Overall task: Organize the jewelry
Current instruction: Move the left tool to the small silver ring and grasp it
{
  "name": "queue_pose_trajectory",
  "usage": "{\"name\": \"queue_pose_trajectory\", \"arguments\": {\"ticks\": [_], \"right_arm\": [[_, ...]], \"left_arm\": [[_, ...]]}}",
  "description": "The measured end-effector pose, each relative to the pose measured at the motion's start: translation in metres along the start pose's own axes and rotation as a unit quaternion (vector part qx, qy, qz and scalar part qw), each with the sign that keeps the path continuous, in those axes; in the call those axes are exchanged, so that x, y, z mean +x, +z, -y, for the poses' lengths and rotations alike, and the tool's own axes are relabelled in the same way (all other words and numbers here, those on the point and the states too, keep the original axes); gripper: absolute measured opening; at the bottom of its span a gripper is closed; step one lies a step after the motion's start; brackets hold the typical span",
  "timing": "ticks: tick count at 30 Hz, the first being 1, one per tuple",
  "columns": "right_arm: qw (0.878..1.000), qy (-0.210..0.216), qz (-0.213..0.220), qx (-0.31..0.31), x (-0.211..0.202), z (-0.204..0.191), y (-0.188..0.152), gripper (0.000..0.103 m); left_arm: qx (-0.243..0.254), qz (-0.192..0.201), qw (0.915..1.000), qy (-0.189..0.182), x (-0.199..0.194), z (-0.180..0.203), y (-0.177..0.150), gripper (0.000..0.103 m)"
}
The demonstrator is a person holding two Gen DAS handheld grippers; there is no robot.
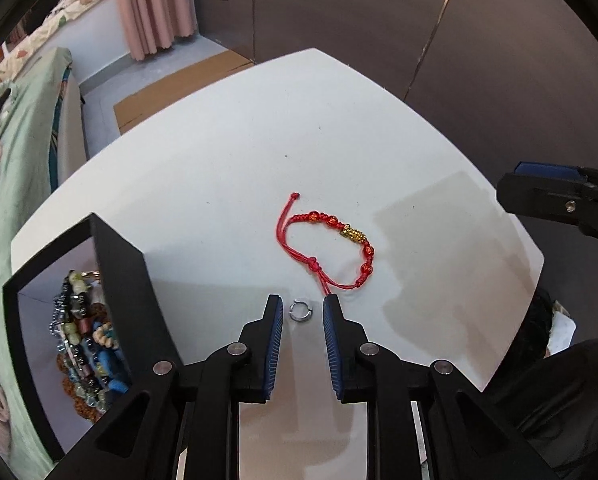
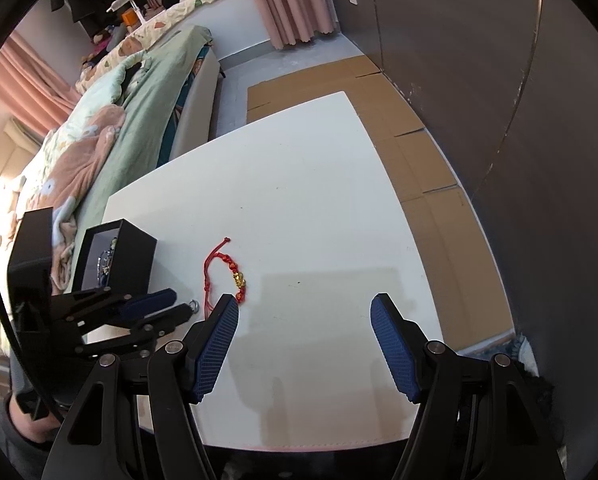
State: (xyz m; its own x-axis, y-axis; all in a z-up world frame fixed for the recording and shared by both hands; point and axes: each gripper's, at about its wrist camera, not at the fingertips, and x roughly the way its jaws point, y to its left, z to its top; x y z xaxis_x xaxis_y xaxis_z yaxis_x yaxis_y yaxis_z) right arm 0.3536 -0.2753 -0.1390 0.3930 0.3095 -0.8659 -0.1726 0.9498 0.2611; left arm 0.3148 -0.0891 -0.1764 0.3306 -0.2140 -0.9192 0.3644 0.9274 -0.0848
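Observation:
A small silver ring (image 1: 301, 311) lies on the white table (image 1: 259, 140) between the tips of my open left gripper (image 1: 301, 304), untouched. A red cord bracelet (image 1: 331, 250) with red beads and a gold charm lies just beyond it. A black jewelry box (image 1: 99, 300), open and holding several beaded bracelets, stands at the left. In the right wrist view my right gripper (image 2: 305, 306) is open and empty above the table's near edge, with the bracelet (image 2: 229, 274), the ring (image 2: 194, 305), the box (image 2: 117, 256) and the left gripper (image 2: 181, 303) to its left.
A bed with green and pink bedding (image 2: 99, 140) runs along the table's left side. Flattened cardboard (image 2: 399, 120) lies on the floor beyond the table. A dark wall (image 2: 499, 80) stands at the right. The right gripper shows at the right edge of the left wrist view (image 1: 559, 192).

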Motion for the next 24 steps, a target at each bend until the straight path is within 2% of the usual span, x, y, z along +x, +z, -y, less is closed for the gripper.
{"name": "queue_pose_trajectory", "arguments": {"ticks": [8, 10, 12, 18, 21, 23, 24], "right_arm": [[1.0, -0.003, -0.008, 0.001, 0.006, -0.001, 0.001, 0.069], [1.0, -0.003, -0.012, 0.002, 0.01, -0.003, 0.002, 0.069], [1.0, -0.004, -0.016, 0.002, 0.014, -0.004, 0.003, 0.069], [1.0, -0.008, -0.029, -0.006, 0.032, -0.018, 0.005, 0.067], [0.999, -0.006, -0.031, -0.01, 0.043, -0.024, 0.009, 0.06], [0.999, -0.005, -0.038, -0.011, 0.053, -0.028, 0.011, 0.051], [0.999, -0.003, -0.04, -0.016, 0.057, -0.033, 0.012, 0.051]], "left_arm": [[0.009, -0.01, 0.9998, 0.016, 0.012, 0.004, 0.001, 0.022], [0.01, -0.006, 0.9998, 0.018, 0.011, 0.004, 0.0, 0.014], [-0.001, -0.005, 1.0, 0.003, 0.01, -0.002, -0.001, 0.013], [-0.027, 0.035, 0.999, -0.006, -0.017, -0.017, 0.005, 0.013], [-0.039, 0.054, 0.9977, -0.013, -0.032, -0.025, 0.007, 0.013], [-0.046, 0.063, 0.9968, -0.016, -0.04, -0.03, 0.007, 0.013], [-0.048, 0.067, 0.9965, -0.016, -0.043, -0.033, 0.008, 0.013]]}}
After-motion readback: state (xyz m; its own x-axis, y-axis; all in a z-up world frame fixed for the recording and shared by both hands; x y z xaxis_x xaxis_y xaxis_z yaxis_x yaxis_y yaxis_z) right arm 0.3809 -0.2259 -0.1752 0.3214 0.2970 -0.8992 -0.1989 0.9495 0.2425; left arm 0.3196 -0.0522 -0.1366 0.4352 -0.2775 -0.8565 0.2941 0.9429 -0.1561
